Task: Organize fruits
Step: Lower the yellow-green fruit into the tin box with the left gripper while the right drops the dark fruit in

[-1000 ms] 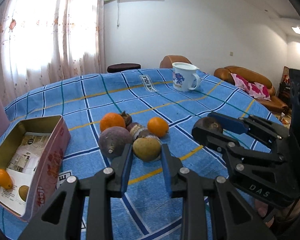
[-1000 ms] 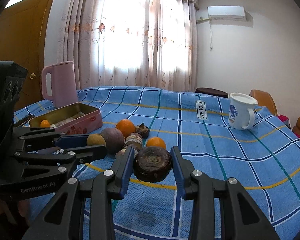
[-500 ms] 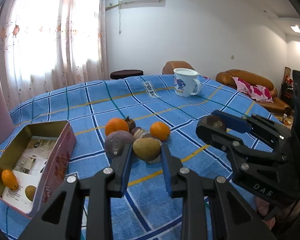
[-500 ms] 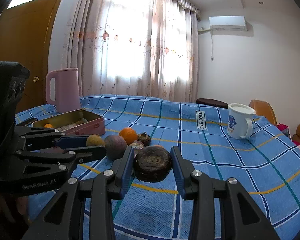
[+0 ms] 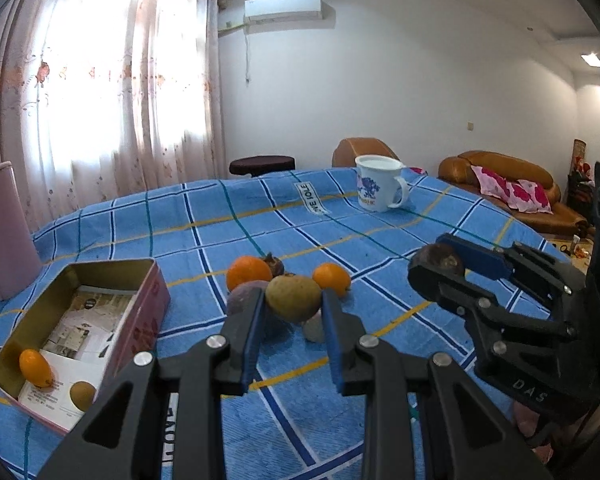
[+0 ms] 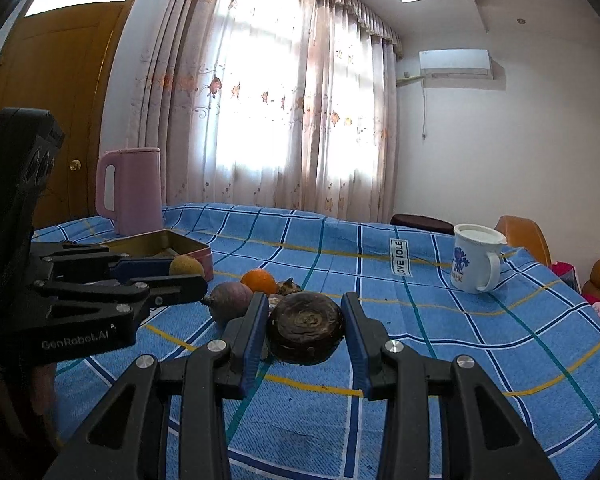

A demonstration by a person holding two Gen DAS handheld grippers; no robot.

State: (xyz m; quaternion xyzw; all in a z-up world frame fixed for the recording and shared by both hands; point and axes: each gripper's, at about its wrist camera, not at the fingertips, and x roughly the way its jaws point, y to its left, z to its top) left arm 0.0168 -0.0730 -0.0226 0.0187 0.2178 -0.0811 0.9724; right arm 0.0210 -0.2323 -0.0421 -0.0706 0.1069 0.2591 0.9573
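Left wrist view shows the left gripper [image 5: 293, 312] closed on a greenish-brown fruit [image 5: 293, 298], now lifted higher off the table [image 5: 380, 240] than a second ago, with the remaining pile [image 5: 260, 280] lower beneath it. The right gripper [image 6: 305, 330] likewise has risen, its fingers clamped on a dark round fruit [image 6: 306, 330]. Both fruits look ready to travel to the tin box [image 5: 40, 320], which already holds two small fruits.

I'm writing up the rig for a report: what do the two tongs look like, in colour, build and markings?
Both are matte black plastic with cut-out triangular links and silver screw heads, and blue pads line the fingers. The left tongs carry white "GenRobot.AI" lettering; the right tongs show "DAS". No cables or sleeves are visible.
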